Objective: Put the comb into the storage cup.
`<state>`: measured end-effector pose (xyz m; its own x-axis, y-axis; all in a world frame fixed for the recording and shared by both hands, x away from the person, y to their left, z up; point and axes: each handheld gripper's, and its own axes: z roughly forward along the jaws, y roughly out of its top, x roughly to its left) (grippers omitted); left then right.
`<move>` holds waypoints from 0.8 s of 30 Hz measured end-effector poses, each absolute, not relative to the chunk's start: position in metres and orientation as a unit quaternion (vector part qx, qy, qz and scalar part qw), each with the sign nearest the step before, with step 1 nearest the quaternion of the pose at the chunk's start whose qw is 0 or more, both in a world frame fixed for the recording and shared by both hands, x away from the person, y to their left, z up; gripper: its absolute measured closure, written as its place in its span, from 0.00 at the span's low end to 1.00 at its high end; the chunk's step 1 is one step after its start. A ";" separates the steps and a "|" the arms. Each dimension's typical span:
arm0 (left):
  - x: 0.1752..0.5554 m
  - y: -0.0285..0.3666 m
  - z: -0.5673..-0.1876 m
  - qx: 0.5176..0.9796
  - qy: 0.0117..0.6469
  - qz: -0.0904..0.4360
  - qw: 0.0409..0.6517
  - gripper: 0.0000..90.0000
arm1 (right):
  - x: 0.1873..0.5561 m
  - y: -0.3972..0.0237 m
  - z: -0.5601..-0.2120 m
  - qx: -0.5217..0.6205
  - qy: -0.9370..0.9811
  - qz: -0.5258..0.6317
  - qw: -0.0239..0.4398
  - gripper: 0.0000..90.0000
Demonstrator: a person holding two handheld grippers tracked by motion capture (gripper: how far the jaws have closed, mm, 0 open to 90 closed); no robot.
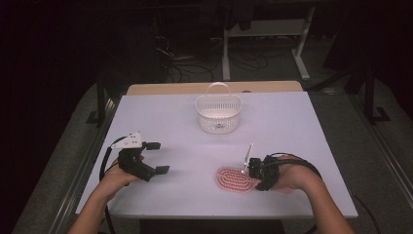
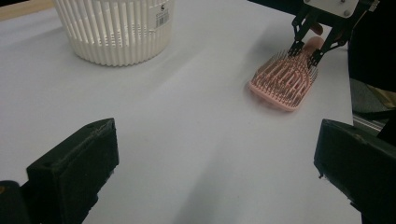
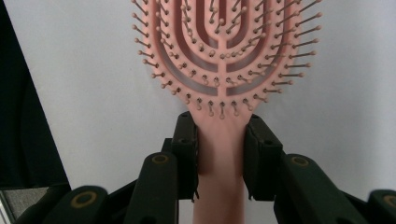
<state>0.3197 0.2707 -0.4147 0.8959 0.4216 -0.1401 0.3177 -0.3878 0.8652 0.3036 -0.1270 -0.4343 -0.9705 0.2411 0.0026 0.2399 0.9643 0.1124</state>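
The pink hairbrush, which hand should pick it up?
The right. The right gripper already has its jaws on both sides of the hairbrush handle. The left gripper sits open, away from it.

Upper middle of the high view: white slatted basket [image 1: 218, 115] with arched handle, upright on white tabletop [image 1: 292, 126]. Behind it, a wooden strip [image 1: 185, 88]; farther back, white desk legs [image 1: 302, 48] and cables [image 1: 195, 68] on dark floor.

Left gripper [image 1: 157, 157] is held with jaws spread wide apart; right gripper [image 3: 220, 149] is held low, jaws nearly together
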 end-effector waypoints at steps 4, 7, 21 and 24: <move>0.320 0.271 -0.415 0.831 0.223 0.051 0.507 0.00 | 0.302 -0.126 -0.434 0.121 0.991 0.054 0.009 0.76; 0.320 0.271 -0.415 0.831 0.222 0.051 0.507 0.00 | 0.302 -0.127 -0.434 0.121 0.991 0.056 0.009 0.76; 0.320 0.272 -0.414 0.831 0.223 0.052 0.507 0.00 | 0.307 -0.138 -0.432 0.139 0.986 0.090 0.009 0.76; 0.320 0.271 -0.415 0.831 0.223 0.051 0.507 0.00 | 0.308 -0.142 -0.428 0.146 0.983 0.107 0.008 0.76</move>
<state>0.3200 0.2714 -0.4145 0.8951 0.4228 -0.1413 0.3187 -0.3854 0.8660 0.3084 -0.1419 -0.4283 -0.9572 0.2889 0.0161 0.2856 0.9346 0.2120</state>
